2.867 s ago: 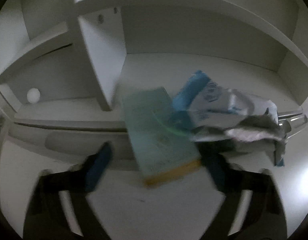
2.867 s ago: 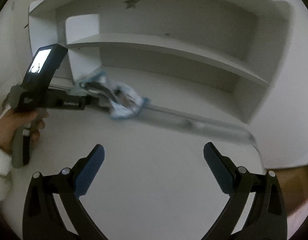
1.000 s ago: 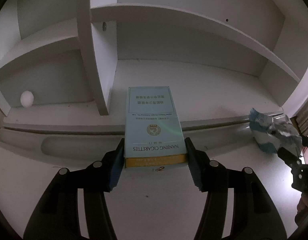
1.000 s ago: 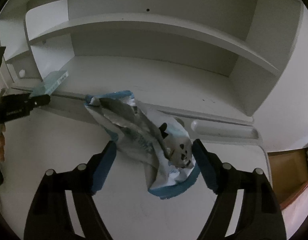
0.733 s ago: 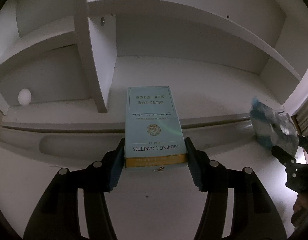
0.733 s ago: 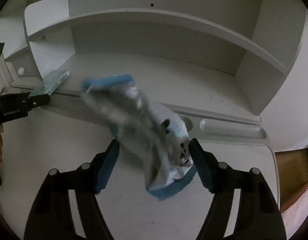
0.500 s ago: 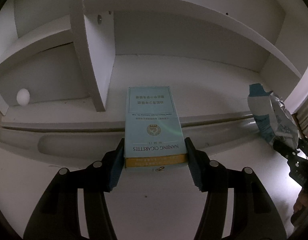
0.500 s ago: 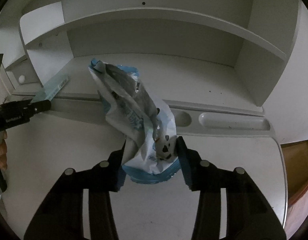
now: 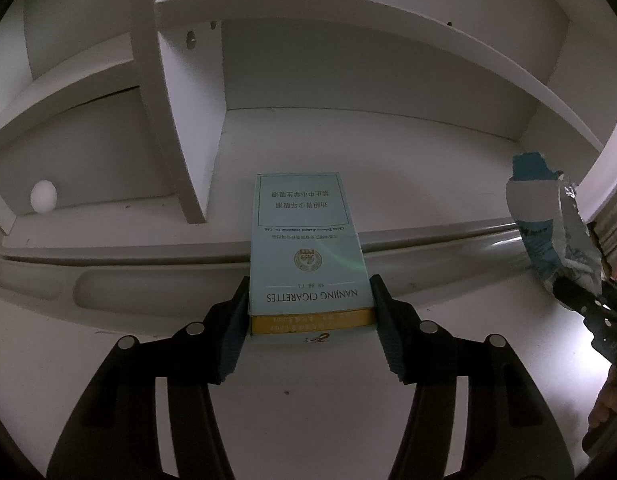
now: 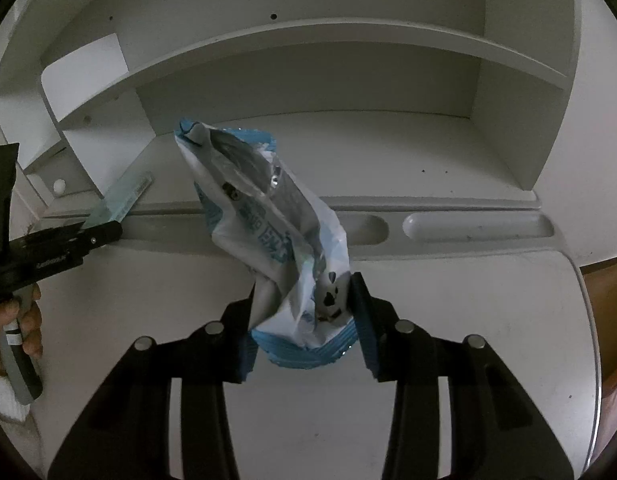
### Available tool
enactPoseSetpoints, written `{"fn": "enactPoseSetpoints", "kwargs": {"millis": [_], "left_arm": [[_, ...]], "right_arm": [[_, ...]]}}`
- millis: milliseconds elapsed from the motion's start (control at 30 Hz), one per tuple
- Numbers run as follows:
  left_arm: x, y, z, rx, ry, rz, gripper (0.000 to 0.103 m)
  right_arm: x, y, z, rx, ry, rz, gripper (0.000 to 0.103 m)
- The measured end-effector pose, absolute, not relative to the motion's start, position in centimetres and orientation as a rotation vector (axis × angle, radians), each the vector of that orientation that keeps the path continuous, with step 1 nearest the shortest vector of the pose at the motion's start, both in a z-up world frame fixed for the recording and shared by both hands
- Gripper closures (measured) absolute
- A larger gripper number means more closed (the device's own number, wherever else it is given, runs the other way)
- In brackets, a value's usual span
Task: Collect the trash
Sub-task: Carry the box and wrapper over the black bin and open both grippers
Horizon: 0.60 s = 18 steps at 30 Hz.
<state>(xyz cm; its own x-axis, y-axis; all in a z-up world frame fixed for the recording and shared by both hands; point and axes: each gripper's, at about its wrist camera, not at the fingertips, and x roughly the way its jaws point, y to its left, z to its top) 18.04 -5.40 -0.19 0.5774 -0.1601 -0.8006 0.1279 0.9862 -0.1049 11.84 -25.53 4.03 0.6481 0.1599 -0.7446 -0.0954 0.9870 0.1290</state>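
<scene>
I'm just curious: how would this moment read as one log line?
left gripper: shut on pale blue cardboard cigarette box | right gripper: shut on crumpled blue-and-white plastic snack bag | both held above white desk

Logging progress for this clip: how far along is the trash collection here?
Pickup looks done: the left gripper is shut on the cigarette box, and the right gripper is shut on the crumpled blue-and-white wrapper. No bin is in view, so disposal remains.
</scene>
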Motion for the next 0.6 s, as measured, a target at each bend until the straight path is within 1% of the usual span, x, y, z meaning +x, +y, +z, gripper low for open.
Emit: {"fn": "enactPoseSetpoints", "kwargs": {"millis": [233, 333, 433, 600], "left_arm": [[17.7, -5.7, 0.4, -0.024, 0.931, -0.189, 0.047], [17.2, -6.2, 1.8, -0.039, 0.909, -0.217, 0.047], [15.7, -8.8, 3.6, 0.010, 0.872, -0.265, 0.047], [11.3, -16.8, 6.1, 0.101, 0.837, -0.441, 0.047]], "right_arm": [[11.1, -26.2, 4.3, 0.096, 0.853, 0.151, 0.062], [10.1, -27.3, 4.8, 0.115, 0.834, 0.141, 0.062], [8.1, -29.5, 6.1, 0.147, 0.799, 0.127, 0.062], [1.3, -35.1, 9.4, 0.184, 0.704, 0.069, 0.062]]}}
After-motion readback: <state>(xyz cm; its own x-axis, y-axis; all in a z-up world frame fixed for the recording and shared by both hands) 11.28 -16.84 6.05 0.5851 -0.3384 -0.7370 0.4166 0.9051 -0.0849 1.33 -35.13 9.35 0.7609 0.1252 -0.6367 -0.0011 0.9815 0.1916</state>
